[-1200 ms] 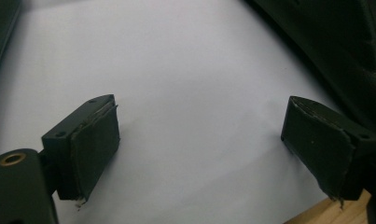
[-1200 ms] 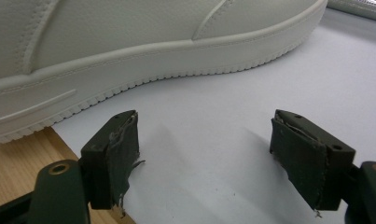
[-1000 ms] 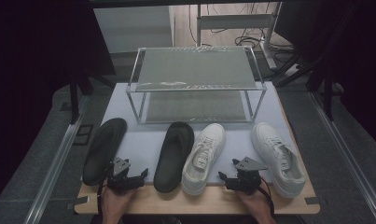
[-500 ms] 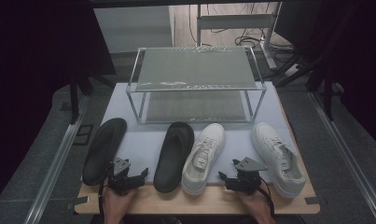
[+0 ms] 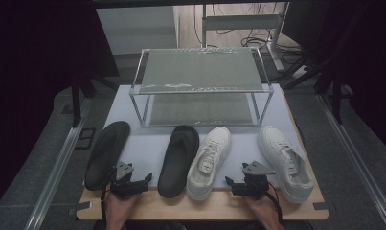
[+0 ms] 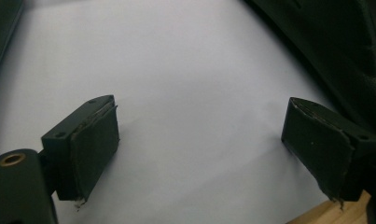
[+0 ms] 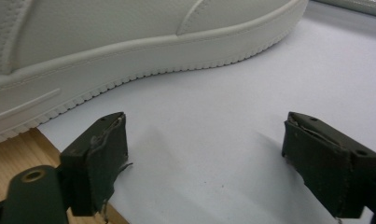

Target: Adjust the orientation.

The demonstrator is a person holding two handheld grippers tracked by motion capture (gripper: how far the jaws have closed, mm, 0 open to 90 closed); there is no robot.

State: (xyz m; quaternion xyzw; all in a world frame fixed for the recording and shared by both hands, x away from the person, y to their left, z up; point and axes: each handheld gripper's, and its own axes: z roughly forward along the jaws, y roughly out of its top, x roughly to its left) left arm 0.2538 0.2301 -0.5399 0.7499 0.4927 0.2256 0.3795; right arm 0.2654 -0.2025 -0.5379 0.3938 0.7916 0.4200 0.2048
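Observation:
Two black slippers and two white sneakers lie in a row on a white mat (image 5: 142, 148). My left gripper (image 5: 146, 178) rests at the front edge between the left slipper (image 5: 106, 152) and the middle slipper (image 5: 179, 158). In the left gripper view, this gripper (image 6: 204, 140) is open over bare mat, with the slipper's edge (image 6: 335, 42) at the upper right. My right gripper (image 5: 230, 184) sits between the middle sneaker (image 5: 210, 160) and the right sneaker (image 5: 284, 160). Its jaws have just been opening. The right gripper (image 7: 206, 154) holds nothing, and a sneaker's sole (image 7: 106, 32) lies just beyond.
A two-tier metal rack (image 5: 200, 69) with mesh shelves stands at the back of the mat. The mat lies on a wooden board (image 5: 219, 206) whose front strip shows near the hands. Metal rails run along both sides of the table.

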